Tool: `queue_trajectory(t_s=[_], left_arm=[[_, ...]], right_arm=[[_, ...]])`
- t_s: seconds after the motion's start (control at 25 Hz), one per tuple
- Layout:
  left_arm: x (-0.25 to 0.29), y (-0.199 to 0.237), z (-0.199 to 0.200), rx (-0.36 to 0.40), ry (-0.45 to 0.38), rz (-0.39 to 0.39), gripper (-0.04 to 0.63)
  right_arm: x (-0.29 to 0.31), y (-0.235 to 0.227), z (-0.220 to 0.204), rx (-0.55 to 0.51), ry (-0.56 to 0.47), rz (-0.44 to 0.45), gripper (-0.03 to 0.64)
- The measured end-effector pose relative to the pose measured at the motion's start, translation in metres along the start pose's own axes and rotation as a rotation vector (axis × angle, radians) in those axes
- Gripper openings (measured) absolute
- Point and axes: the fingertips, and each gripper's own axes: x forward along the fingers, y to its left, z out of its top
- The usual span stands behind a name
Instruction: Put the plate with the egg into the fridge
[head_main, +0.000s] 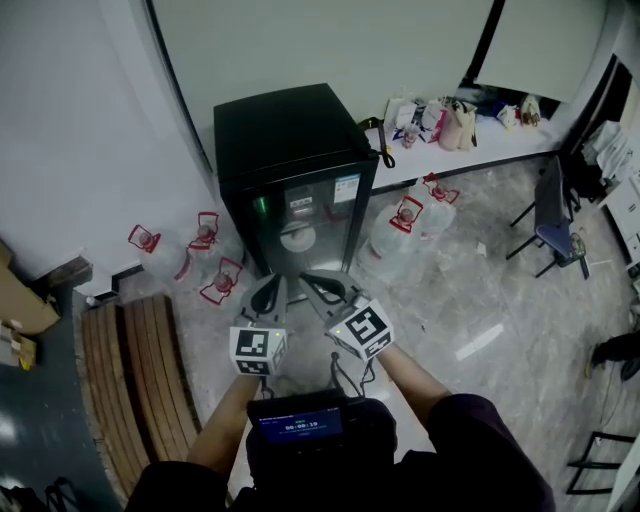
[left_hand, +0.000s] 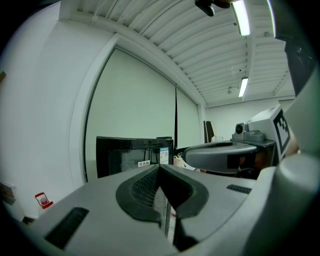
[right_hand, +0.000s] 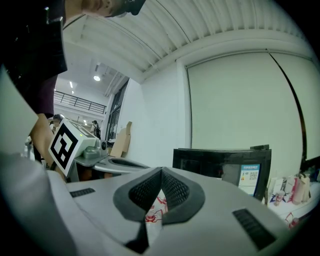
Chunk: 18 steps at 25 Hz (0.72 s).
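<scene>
Both grippers hang in front of the fridge (head_main: 290, 160), above the floor. The left gripper (head_main: 270, 293) has its jaws fully together with nothing between them. The right gripper (head_main: 322, 290) is likewise closed and empty.

A pale round shape (head_main: 297, 238) shows at the fridge front, apparently behind its glass door. We judge that it may be the plate, but we cannot confirm this, and no egg can be made out.

We expect a plate to be stiff, light, smooth-glazed and breakable, with the egg free to roll. Take hold at the rim, one jaw above and one below the lip, and keep the plate level throughout.
</scene>
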Motion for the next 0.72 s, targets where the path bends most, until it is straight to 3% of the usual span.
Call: queue_trajectory(t_s=[0.72], left_arm=[[0.009,0.000,-0.002,-0.005,0.010,-0.004,0.009]], right_arm=[[0.000,-0.012,0.005,-0.021,0.012,-0.008,0.008]])
